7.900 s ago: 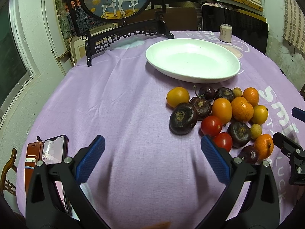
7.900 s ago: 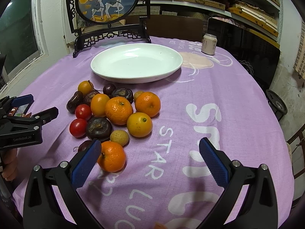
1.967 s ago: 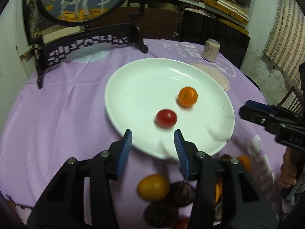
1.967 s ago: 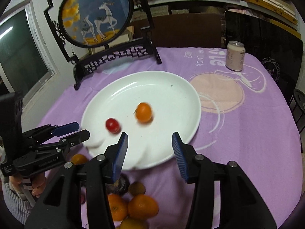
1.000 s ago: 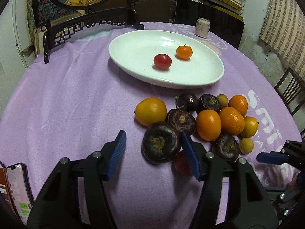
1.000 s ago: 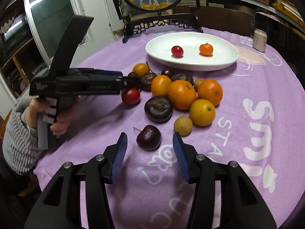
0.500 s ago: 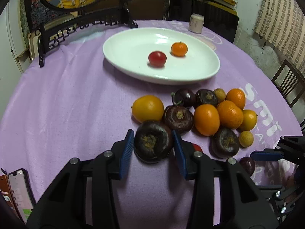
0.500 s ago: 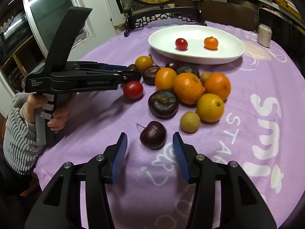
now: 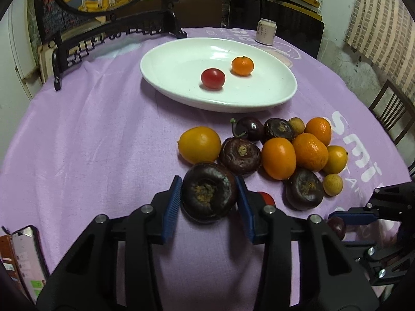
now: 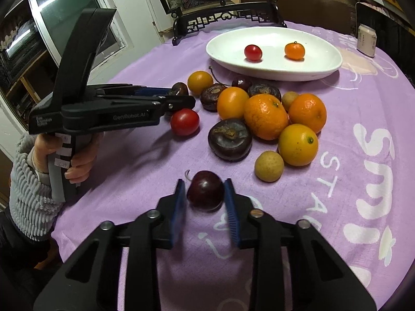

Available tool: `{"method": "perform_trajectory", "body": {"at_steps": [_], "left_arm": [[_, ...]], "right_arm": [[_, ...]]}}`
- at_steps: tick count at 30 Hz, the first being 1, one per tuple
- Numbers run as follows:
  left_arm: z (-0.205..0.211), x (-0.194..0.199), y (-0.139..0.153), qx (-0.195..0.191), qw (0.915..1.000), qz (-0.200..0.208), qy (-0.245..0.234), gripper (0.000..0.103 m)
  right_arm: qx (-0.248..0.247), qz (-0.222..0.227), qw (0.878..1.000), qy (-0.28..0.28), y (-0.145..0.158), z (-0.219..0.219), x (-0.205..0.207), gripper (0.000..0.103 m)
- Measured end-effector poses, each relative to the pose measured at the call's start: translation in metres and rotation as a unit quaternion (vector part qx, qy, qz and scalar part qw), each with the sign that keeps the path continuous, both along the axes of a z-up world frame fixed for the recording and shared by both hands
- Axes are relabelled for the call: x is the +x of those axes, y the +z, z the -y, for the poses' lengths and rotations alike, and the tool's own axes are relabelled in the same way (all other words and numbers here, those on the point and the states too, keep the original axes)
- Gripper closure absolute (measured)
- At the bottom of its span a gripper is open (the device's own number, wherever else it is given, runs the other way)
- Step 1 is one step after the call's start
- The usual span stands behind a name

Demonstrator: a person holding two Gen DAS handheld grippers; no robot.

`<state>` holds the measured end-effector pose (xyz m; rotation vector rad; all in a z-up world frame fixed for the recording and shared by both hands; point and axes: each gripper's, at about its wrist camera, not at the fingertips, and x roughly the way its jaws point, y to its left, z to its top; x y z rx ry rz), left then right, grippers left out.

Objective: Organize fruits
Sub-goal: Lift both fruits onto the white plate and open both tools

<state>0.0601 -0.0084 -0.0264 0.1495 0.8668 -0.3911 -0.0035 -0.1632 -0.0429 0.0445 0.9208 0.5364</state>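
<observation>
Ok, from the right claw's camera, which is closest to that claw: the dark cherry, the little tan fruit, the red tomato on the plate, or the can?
1. Dark cherry, between the right claw pads.
2. Little tan fruit, just beyond, to the right.
3. Red tomato, on the white plate.
4. Can, far right, behind the plate.

Fruit pile (image 9: 280,153) before plate (image 9: 160,77)

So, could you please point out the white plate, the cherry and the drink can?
white plate (image 9: 282,96), left wrist view, near rim.
cherry (image 10: 205,190), right wrist view, skin centre.
drink can (image 9: 266,31), left wrist view, side wall.
</observation>
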Motion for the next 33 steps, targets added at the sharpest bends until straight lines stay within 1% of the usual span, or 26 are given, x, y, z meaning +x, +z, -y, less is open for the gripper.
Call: {"method": "perform_trajectory", "body": {"at_steps": [4,11,17,21,26,29,33], "left_arm": [[0.000,-0.006,0.006,0.011,0.9995,0.027,0.012,0.061],[-0.014,-0.005,0.018,0.003,0.9971,0.052,0.055,0.061],[-0.018,0.001,0.033,0.006,0.9945,0.072,0.076,0.061],[-0.012,0.011,0.045,0.012,0.9935,0.084,0.075,0.061],[0.002,0.030,0.057,0.017,0.9927,0.097,0.069,0.061],[0.011,0.045,0.060,0.019,0.9930,0.096,0.067,0.061],[0.023,0.067,0.057,0.020,0.9938,0.088,0.065,0.061]], "right_arm": [[0.001,0.008,1.000,-0.003,0.002,0.002,-0.001,0.073],[0.000,0.039,0.999,-0.011,0.011,0.006,-0.008,0.073],[0.025,0.065,0.997,-0.038,0.034,0.028,-0.004,0.073],[0.017,0.088,0.994,-0.068,0.065,0.046,0.014,0.073],[0.018,0.104,0.990,-0.090,0.091,0.055,0.047,0.073],[0.018,0.097,0.990,-0.097,0.094,0.053,0.074,0.073],[0.010,0.078,0.991,-0.104,0.082,0.051,0.105,0.073]]}}
